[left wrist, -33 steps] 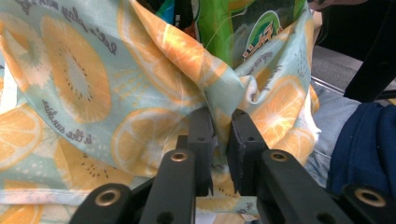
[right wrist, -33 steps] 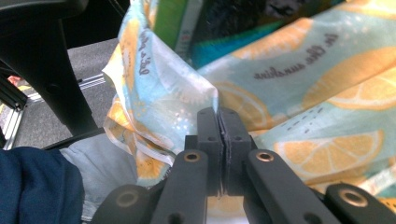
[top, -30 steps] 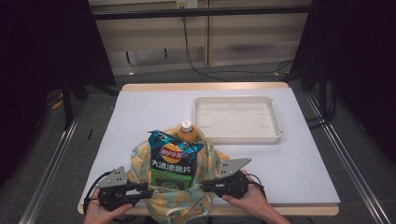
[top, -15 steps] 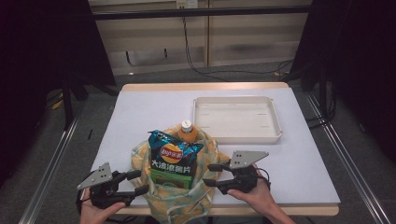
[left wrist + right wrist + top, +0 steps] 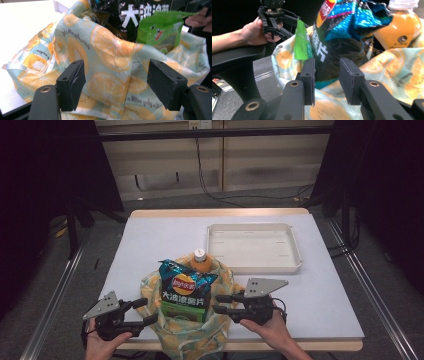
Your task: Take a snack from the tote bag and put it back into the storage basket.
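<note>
White table point(image 5: 150, 240): one bag point(image 5: 197, 335), one bottle point(image 5: 200, 262), one tray point(image 5: 254, 248)

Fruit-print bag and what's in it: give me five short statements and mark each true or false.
1. The bag stands at the near edge of the table. True.
2. The tray holds the juice bottle. False: the bottle stands in the bag.
3. A chip bag sticks up out of the bag. True.
4. The left hand-held gripper is clamped on the bag's cloth. False: its jaws stand open, clear of the cloth.
5. The green packet lies on the tray. False: it sits in the bag, in front of the chip bag.
</note>
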A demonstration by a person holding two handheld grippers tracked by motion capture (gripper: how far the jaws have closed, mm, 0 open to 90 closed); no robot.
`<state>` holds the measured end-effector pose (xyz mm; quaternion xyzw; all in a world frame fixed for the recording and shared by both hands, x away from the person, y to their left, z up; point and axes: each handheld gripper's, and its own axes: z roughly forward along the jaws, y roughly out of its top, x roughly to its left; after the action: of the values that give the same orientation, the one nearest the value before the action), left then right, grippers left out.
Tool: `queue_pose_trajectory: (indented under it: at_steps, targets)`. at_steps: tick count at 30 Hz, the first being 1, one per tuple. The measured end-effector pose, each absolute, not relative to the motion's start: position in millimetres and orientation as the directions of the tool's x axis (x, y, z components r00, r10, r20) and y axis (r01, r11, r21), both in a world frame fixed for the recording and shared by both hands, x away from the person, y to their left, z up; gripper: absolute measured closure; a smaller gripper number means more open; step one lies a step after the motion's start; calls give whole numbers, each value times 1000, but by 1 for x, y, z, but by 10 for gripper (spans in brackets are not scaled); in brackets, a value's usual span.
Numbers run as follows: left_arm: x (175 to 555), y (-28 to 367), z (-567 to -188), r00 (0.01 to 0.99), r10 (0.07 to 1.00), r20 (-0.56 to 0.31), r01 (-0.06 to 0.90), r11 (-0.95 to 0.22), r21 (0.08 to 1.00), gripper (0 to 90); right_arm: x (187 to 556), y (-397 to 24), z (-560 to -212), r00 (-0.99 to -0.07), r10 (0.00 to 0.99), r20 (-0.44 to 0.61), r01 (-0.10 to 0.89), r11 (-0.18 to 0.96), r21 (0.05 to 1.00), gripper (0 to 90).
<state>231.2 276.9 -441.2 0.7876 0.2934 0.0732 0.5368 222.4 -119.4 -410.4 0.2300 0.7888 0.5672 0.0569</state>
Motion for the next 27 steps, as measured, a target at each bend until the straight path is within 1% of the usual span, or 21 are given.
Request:
queue_pose_trajectory:
  at_steps: [2,5,8,9,10,16,18,20,21,22,23,27]
  targets:
    - [231,276,-442,817,542,-199,384,-253,888,298,222,-116,-409,-889,422,176,299,245,922,655]
    - [231,275,-441,815,547,-189,382,-263,886,262,221,-110,-408,-895,407,182,299,245,922,647]
    - [231,277,-441,818,541,-193,374,-247,894,236,221,-105,-403,-900,401,171,292,265,919,643]
    - [230,277,-440,809,554,-194,380,-243,892,233,221,-104,-402,-904,389,177,293,262,919,640]
    - [231,277,-441,814,544,-202,379,-235,895,232,221,-104,-401,-906,380,186,296,256,920,636]
    - [233,276,-441,822,535,-195,369,-239,898,233,222,-91,-410,-915,361,179,301,315,900,581]
    - [233,275,-442,821,535,-200,375,-240,895,232,222,-85,-413,-925,340,169,288,338,896,553]
    - [234,274,-442,822,533,-200,377,-246,893,232,223,-83,-414,-920,349,176,296,330,896,568]
    - [234,274,-442,822,535,-196,376,-251,892,232,225,-82,-415,-916,352,190,308,317,897,592]
    - [234,274,-442,822,535,-196,376,-251,892,232,225,-82,-415,-916,352,190,308,317,897,592]
    - [233,274,-442,822,535,-194,374,-250,893,232,228,-80,-416,-911,358,206,324,309,894,631]
    - [234,274,-442,824,534,-191,372,-254,893,227,230,-74,-420,-908,359,217,337,315,887,657]
